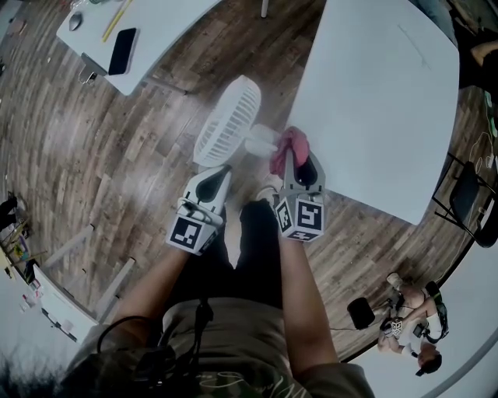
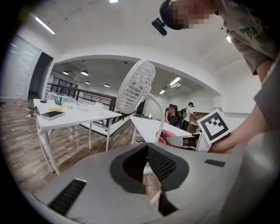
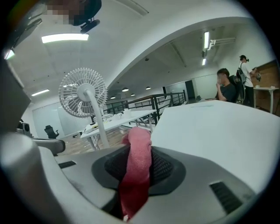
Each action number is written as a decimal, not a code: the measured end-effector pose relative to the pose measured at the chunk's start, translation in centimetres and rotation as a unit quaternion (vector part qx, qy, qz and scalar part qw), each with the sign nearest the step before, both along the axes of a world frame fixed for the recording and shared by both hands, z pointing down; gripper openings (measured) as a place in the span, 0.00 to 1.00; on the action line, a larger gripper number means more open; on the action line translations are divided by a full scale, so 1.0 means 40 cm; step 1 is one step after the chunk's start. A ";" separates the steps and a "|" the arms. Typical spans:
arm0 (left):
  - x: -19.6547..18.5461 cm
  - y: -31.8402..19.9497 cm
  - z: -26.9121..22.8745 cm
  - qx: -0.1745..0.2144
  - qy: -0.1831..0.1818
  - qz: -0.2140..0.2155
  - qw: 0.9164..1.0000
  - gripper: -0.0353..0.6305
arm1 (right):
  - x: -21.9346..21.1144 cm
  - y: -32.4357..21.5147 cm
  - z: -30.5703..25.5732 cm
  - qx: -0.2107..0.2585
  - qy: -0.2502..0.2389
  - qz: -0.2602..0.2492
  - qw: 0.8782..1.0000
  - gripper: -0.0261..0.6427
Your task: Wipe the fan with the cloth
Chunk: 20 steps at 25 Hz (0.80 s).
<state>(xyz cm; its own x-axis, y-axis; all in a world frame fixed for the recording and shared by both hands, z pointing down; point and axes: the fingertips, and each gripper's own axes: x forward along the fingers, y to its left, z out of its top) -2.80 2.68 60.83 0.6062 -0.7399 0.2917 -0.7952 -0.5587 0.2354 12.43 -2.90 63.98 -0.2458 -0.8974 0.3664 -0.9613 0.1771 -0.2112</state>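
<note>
**Fan** [image 1: 227, 120]: white, with a round grille head on a slim curved stem. It stands just beside the near edge of the large white table [image 1: 373, 101], with its head tilted over the wooden floor [image 1: 93, 155]. I cannot tell what its foot rests on.

**Cloth** [image 1: 286, 151]: pink-red, bunched into a narrow roll. It is pinched between the jaws of the right gripper, with one end poking out in front and the other trailing back. It sits just beside the fan's stem, low down. Whether it touches the stem cannot be told.

**Right gripper** [image 1: 300, 165]: grey, marker cube at the rear. Its jaws are clamped on the cloth. It points at the gap between fan and table.

**Left gripper** [image 1: 220, 172]: grey, marker cube at the rear. Its jaws are closed pad against pad, with nothing seen between them. The tip lies close under the fan's grille head.

**Second table** [image 1: 167, 27]: white, well apart, at the far left. It carries a dark phone [image 1: 122, 50] and a yellow pencil [image 1: 117, 19].

**Operator**: standing, with both forearms stretched forward and one gripper in each hand.

**Bystander** [image 1: 411, 326]: at the lower right, well apart from the work, handling equipment.

**Folding chair** [image 1: 465, 194]: dark, by the large table's right corner.
</note>
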 end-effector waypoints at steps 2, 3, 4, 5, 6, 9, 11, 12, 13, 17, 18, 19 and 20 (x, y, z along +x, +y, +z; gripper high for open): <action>-0.003 0.005 0.000 -0.002 0.001 0.000 1.000 0.08 | 0.040 0.010 0.018 -0.017 0.013 0.017 1.000 0.21; -0.005 0.008 0.001 -0.004 0.001 0.000 1.000 0.08 | 0.062 0.015 0.029 -0.027 0.028 0.022 0.999 0.21; -0.007 0.011 0.003 -0.006 0.001 -0.001 1.000 0.08 | 0.085 0.022 0.040 -0.035 0.047 0.023 0.998 0.21; -0.007 0.013 0.004 -0.007 0.000 -0.001 1.000 0.08 | 0.105 0.027 0.043 -0.037 0.062 0.026 0.997 0.21; -0.006 0.015 0.004 -0.006 -0.002 -0.001 1.000 0.08 | 0.124 0.030 0.034 -0.031 0.068 0.033 0.997 0.20; -0.005 0.011 -0.001 -0.002 -0.003 0.000 1.000 0.08 | 0.143 0.020 -0.054 0.021 0.053 0.057 0.997 0.20; -0.002 0.011 -0.006 0.003 -0.001 -0.001 1.000 0.08 | 0.112 0.009 -0.109 0.048 0.035 0.054 0.997 0.20; 0.002 0.014 -0.007 0.004 -0.001 0.000 1.000 0.08 | 0.089 0.007 -0.123 0.054 0.025 0.049 0.997 0.20; 0.008 0.016 -0.007 0.005 0.000 0.001 1.000 0.08 | 0.066 0.006 -0.128 0.054 0.015 0.042 0.998 0.20; 0.023 0.012 -0.012 0.009 0.001 0.003 1.000 0.08 | -0.021 0.005 -0.072 0.023 -0.008 0.018 1.000 0.20; 0.023 0.008 -0.014 0.010 -0.001 0.001 1.000 0.08 | -0.036 0.004 -0.053 0.015 -0.012 0.015 1.000 0.20; 0.024 0.003 -0.016 0.012 -0.003 0.000 1.000 0.08 | -0.047 0.002 -0.038 0.011 -0.013 0.011 1.000 0.20; 0.026 -0.004 -0.019 0.016 -0.004 -0.001 1.000 0.08 | -0.055 -0.002 -0.028 0.011 -0.010 0.007 1.000 0.20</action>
